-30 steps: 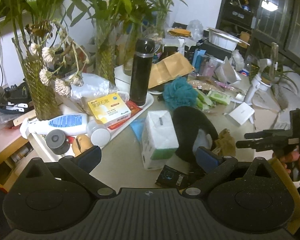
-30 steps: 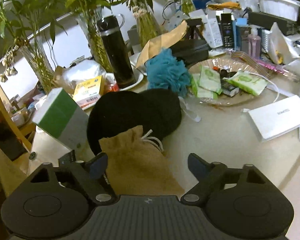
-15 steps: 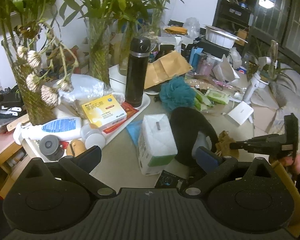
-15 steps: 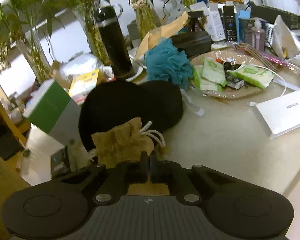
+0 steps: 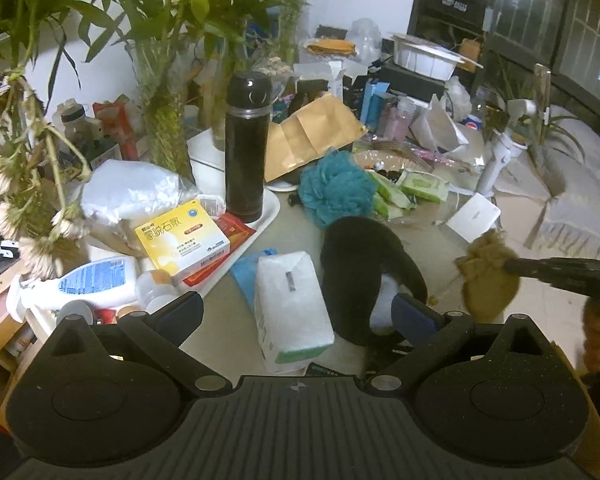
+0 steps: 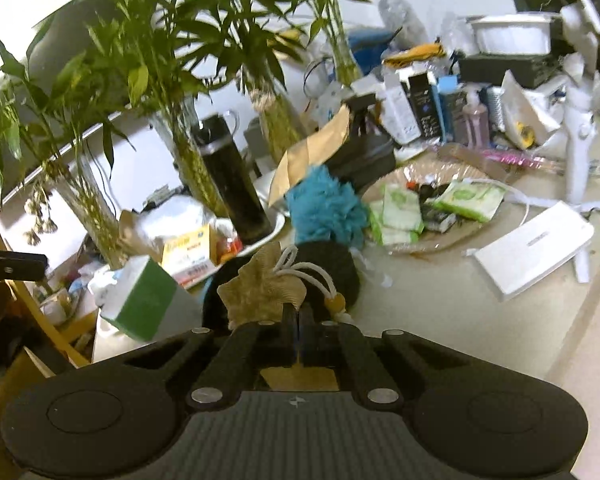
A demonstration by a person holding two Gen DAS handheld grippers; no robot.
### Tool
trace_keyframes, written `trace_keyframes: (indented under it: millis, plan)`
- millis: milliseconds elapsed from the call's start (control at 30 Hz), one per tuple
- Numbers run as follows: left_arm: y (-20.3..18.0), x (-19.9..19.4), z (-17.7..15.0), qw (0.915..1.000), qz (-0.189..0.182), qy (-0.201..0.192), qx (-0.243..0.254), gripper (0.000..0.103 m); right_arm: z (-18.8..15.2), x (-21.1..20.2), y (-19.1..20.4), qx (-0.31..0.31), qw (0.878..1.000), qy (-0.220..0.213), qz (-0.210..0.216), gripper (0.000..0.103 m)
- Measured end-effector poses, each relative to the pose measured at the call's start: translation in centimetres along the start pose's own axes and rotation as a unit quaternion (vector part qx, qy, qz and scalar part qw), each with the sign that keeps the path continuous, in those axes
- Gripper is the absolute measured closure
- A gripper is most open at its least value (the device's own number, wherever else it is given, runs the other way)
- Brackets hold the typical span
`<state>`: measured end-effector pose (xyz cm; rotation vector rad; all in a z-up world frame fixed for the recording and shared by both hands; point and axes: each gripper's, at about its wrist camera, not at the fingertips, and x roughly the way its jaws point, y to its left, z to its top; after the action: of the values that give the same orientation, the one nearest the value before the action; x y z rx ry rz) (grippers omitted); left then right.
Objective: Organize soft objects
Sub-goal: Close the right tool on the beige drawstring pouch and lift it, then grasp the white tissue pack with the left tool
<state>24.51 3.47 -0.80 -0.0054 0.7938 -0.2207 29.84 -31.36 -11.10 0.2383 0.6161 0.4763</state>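
Note:
My right gripper is shut on a tan burlap drawstring pouch and holds it in the air above the table; the pouch hangs from that gripper at the right of the left wrist view. My left gripper is open and empty, above a white tissue pack. A black soft hat lies on the table beside the pack. A teal bath pouf sits behind the hat, and it shows in the right wrist view.
A black thermos stands on a white tray with a yellow box. Glass vases of bamboo line the back left. A wicker plate holds wipe packs. A white flat box lies right. A lotion bottle lies left.
My right gripper closed on the burlap pouch and lifted it off the table, up and to the right. My left gripper stayed open and shifted only slightly.

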Motion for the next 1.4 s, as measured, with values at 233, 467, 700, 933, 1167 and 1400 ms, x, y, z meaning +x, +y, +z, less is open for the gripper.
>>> trace_keyframes:
  millis: [233, 467, 700, 933, 1167, 1400]
  plan:
    - [0.5, 2.4, 1.2, 0.9990, 0.012, 0.039, -0.016, 0.000, 0.4, -3.1, 1.4, -0.021, 1.000, -0.012, -0.003, 0.100]
    - [0.7, 5.8, 1.7, 0.9956, 0.016, 0.090, -0.021, 0.010, 0.3, -5.2, 2.5, -0.033, 0.999, -0.016, -0.004, 0.100]
    - [0.8, 9.6, 1.9, 0.9858, 0.019, 0.166, -0.018, 0.015, 0.2, -7.3, 2.6, -0.011, 0.999, -0.034, -0.001, 0.100]
    - [1.4, 12.8, 2.2, 0.9733, 0.020, 0.226, -0.036, 0.050, -0.1, -8.6, 3.1, -0.001, 0.999, -0.040, 0.003, 0.100]
    - [1.5, 12.2, 2.3, 0.9747, 0.036, 0.215, -0.049, 0.057, -0.1, -9.2, 3.8, -0.011, 0.999, -0.037, -0.005, 0.100]
    - [1.2, 8.4, 3.4, 0.9839, 0.027, 0.167, -0.059, 0.058, 0.1, -10.3, 4.3, -0.014, 0.999, -0.046, 0.000, 0.100]
